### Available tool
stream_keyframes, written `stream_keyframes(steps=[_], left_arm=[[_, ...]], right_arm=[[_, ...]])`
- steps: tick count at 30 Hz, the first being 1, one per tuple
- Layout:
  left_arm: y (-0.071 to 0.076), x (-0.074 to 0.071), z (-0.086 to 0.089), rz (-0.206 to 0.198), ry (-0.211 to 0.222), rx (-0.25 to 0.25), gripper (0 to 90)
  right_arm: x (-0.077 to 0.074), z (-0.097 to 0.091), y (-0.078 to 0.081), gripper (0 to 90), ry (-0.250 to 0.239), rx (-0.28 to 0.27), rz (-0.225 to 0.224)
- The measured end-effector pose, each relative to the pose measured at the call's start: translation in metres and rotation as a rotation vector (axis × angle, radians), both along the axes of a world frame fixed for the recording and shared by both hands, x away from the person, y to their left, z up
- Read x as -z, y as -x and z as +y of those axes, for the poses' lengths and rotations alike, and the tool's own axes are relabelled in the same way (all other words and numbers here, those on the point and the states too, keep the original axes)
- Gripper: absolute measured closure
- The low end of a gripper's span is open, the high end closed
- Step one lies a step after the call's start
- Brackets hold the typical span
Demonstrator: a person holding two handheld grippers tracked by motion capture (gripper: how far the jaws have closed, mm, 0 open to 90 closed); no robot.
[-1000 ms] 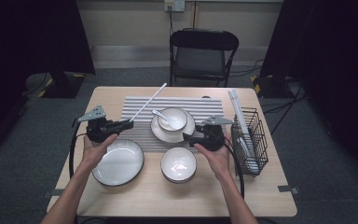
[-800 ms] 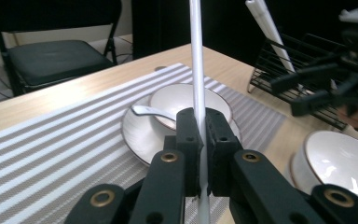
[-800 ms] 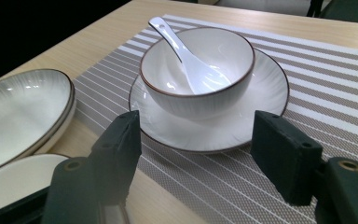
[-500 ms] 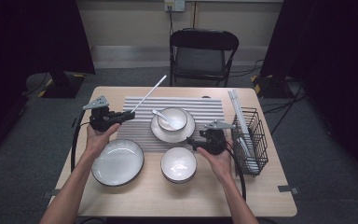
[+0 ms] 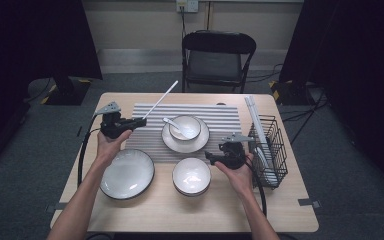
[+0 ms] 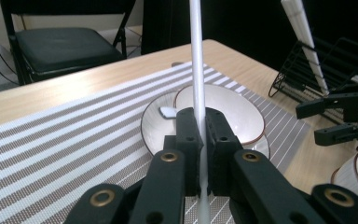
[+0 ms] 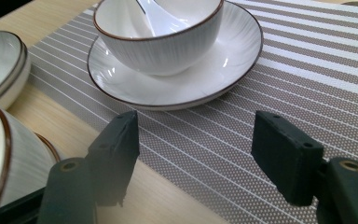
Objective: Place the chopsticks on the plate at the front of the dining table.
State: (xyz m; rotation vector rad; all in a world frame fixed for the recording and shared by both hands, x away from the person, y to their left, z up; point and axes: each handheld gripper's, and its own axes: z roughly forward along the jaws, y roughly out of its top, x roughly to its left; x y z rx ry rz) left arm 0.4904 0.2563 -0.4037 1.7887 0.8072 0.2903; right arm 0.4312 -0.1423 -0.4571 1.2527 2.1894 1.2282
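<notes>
Chopstick clamped in the left gripper, right gripper wide and empty

Nearest the person's side of the table sit the grey plate on the left and a small bowl beside it on the bare wood. Just past them come the hands. The left gripper has its jaws squeezed tight on a long white chopstick, which slants up and away over the striped mat. The right gripper hangs low at the near edge of the mat with its jaws spread and nothing between them. Beyond lie the saucer, the bowl on it with a white spoon inside, and off to the right the wire basket holding more white sticks.

Handling, as I read it: that chopstick looks light, stiff and smooth, so it could swivel or slide in a two-pad pinch. The grip sits close to its lower end, leaving a long free length to wag; a hold nearer the middle would steady it.

The left gripper view gives what the high view cannot: the chopstick passing straight between the pads with no gap. The right gripper view shows its own fingertips apart over mat and wood, near the saucer but not touching it.
</notes>
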Motion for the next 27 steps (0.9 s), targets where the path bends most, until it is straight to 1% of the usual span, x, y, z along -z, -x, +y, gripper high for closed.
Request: stream_keyframes(steps=[1, 2, 5, 7, 8, 9, 10, 12, 13, 14, 15, 16, 17, 18, 19, 20, 22, 23, 24, 26, 27], left_arm=[[0.0, 0.0, 0.0, 0.0, 0.0, 0.0, 86.1], [-0.001, 0.005, -0.001, 0.015, 0.002, -0.002, 86.1], [-0.005, 0.012, 0.0, 0.034, -0.003, -0.011, 86.0], [-0.006, 0.014, 0.0, 0.042, -0.006, -0.014, 86.1], [-0.007, 0.017, 0.0, 0.052, -0.006, -0.013, 86.1], [-0.007, 0.017, 0.0, 0.052, -0.006, -0.013, 86.0], [-0.008, 0.018, 0.001, 0.06, -0.001, -0.016, 86.0], [-0.01, 0.02, 0.002, 0.068, -0.011, -0.025, 86.1], [-0.011, 0.022, 0.003, 0.068, -0.021, -0.026, 86.0], [-0.011, 0.022, 0.003, 0.068, -0.021, -0.026, 86.0], [-0.011, 0.023, 0.004, 0.073, -0.022, -0.032, 86.0], [-0.012, 0.025, 0.004, 0.079, -0.017, -0.031, 86.0], [-0.013, 0.028, 0.005, 0.093, -0.015, -0.032, 86.0], [-0.013, 0.028, 0.005, 0.093, -0.015, -0.032, 86.0], [-0.014, 0.03, 0.005, 0.095, -0.031, -0.037, 86.0], [-0.014, 0.032, 0.004, 0.099, -0.038, -0.035, 86.0], [-0.014, 0.033, 0.005, 0.101, -0.04, -0.035, 86.0], [-0.015, 0.035, 0.004, 0.109, -0.037, -0.037, 86.0], [-0.015, 0.035, 0.004, 0.109, -0.037, -0.037, 86.0], [-0.017, 0.039, 0.002, 0.123, -0.049, -0.035, 86.0], [-0.018, 0.04, 0.001, 0.131, -0.057, -0.037, 86.0]], right_arm=[[0.0, 0.0, 0.0, 32.3, 0.0, 0.0, 0.0], [0.005, -0.001, 0.0, 32.1, 0.008, 0.006, 0.01], [0.011, -0.002, 0.0, 31.7, 0.021, 0.016, 0.025], [0.013, -0.001, 0.0, 31.1, 0.028, 0.016, 0.028], [0.017, 0.0, -0.002, 30.8, 0.059, 0.011, 0.04], [0.018, 0.001, -0.002, 30.8, 0.061, 0.011, 0.041], [0.019, 0.001, -0.003, 30.8, 0.056, 0.017, 0.039], [0.021, 0.001, -0.004, 30.4, 0.061, 0.019, 0.044], [0.022, 0.001, -0.004, 29.9, 0.071, 0.016, 0.053], [0.022, 0.001, -0.004, 29.9, 0.071, 0.016, 0.053], [0.023, 0.002, -0.004, 29.9, 0.089, 0.014, 0.058], [0.024, 0.002, -0.004, 29.5, 0.096, 0.013, 0.059], [0.026, 0.002, -0.005, 28.6, 0.094, 0.014, 0.067], [0.027, 0.002, -0.005, 28.6, 0.096, 0.018, 0.071], [0.027, 0.002, -0.005, 28.6, 0.096, 0.018, 0.071], [0.029, 0.003, -0.005, 28.5, 0.108, 0.013, 0.076], [0.03, 0.003, -0.005, 28.4, 0.115, 0.016, 0.075], [0.031, 0.002, -0.005, 28.7, 0.11, 0.022, 0.074], [0.032, 0.002, -0.004, 29.1, 0.106, 0.026, 0.067], [0.036, 0.001, -0.004, 28.8, 0.119, 0.03, 0.071], [0.037, 0.001, -0.003, 28.8, 0.117, 0.033, 0.073]])
